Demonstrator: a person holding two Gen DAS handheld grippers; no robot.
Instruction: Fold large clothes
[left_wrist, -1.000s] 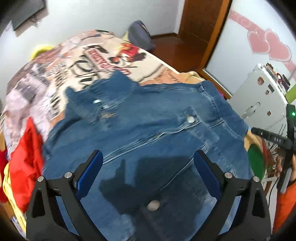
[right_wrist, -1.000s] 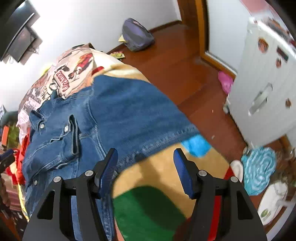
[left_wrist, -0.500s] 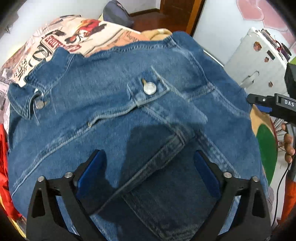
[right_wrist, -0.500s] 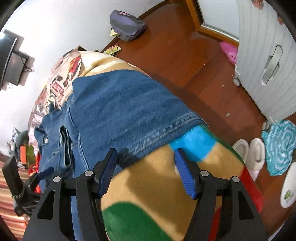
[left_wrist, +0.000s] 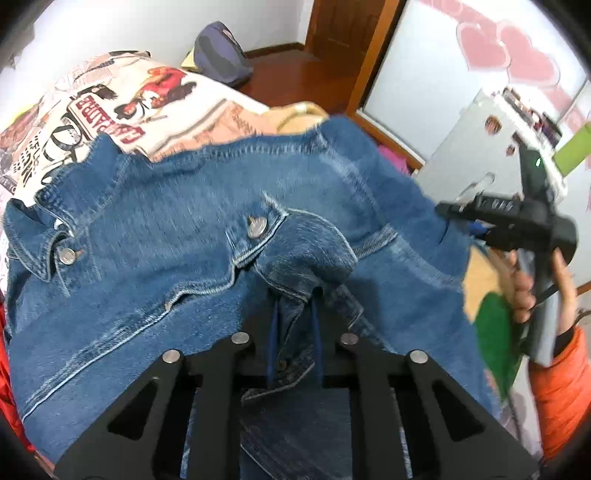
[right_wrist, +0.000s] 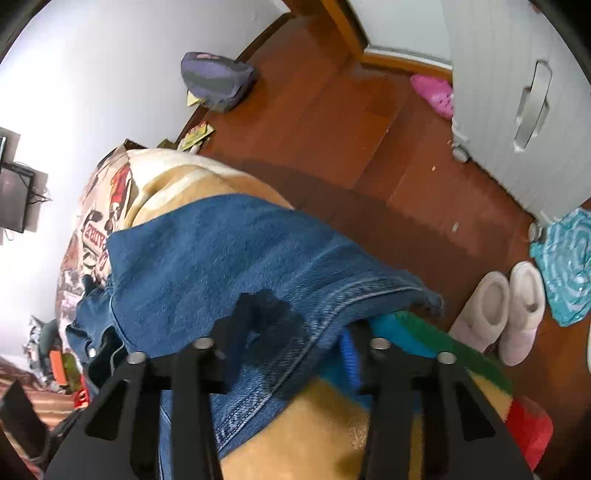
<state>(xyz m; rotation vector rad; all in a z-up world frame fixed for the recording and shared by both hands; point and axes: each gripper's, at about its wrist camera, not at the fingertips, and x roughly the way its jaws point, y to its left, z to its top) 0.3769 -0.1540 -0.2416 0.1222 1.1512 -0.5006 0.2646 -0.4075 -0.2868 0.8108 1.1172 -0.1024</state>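
The denim jacket (left_wrist: 177, 236) covers most of the bed (left_wrist: 122, 107), leaving the printed bedding beyond its collar bare. A red cloth heap (left_wrist: 7, 384) crowds its left edge. Open wood floor (right_wrist: 332, 122) lies beyond, with slippers (right_wrist: 506, 310), a purple bag (right_wrist: 214, 79) and a white cabinet (right_wrist: 517, 103) around it.

jacket (left_wrist: 177, 229) – rough denim, metal btns | floor (right_wrist: 332, 122) – glossy wood | blanket (right_wrist: 314, 435) – fuzzy cloth

1. The denim jacket (left_wrist: 177, 266) runs under the left gripper (left_wrist: 293, 332) and off the lower edge, so its near hem is unseen.
2. The right gripper (right_wrist: 295, 343) has its left fingertip buried behind a denim fold.
3. Beyond it, the slippers (right_wrist: 506, 314) and floor are smeared by blur.
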